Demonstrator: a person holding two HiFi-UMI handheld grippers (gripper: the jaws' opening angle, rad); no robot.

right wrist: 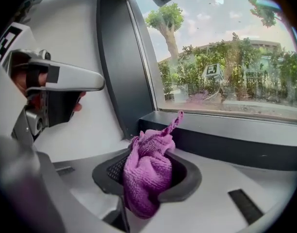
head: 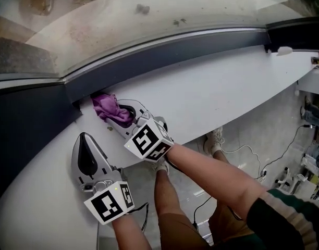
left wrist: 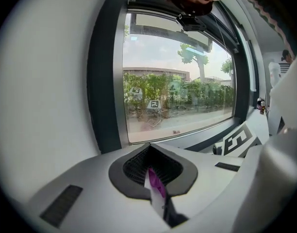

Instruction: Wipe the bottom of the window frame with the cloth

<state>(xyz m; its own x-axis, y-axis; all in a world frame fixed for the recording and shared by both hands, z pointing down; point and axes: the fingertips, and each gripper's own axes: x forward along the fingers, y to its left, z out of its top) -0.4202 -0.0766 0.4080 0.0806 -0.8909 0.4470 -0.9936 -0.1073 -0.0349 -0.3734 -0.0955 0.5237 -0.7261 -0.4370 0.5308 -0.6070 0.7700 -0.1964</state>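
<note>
**sill_guy:** so where's the purple cloth (head: pixel 110 108) sitting? In the head view I just see a wad jammed into the left corner, where the bottom of the dark window frame (head: pixel 175 48) meets the white sill (head: pixel 217 92).

**wipe_fan:** yep, that's it. The right tongs (head: pixel 122 116) are clenched on it. The right gripper view shows way more: the cloth is bunched between both pads, with a twisted tail poking up toward the frame just past it. Can't tell contact from there, but the head view has it pressed against the frame.

**sill_guy:** and the left tongs (head: pixel 85 139)?

**wipe_fan:** down on the sill near the right ones, closer to the person, pinched together. The head view only gives you the dark pad. The left gripper view has a thin white-and-purple sliver (left wrist: pixel 156 188) at the seam, no idea what it is. That view also catches the right marker cube (left wrist: pixel 238 140) and trees (left wrist: pixel 153 89) outside. Only the head view shows the person's legs (head: pixel 170 202).
</note>
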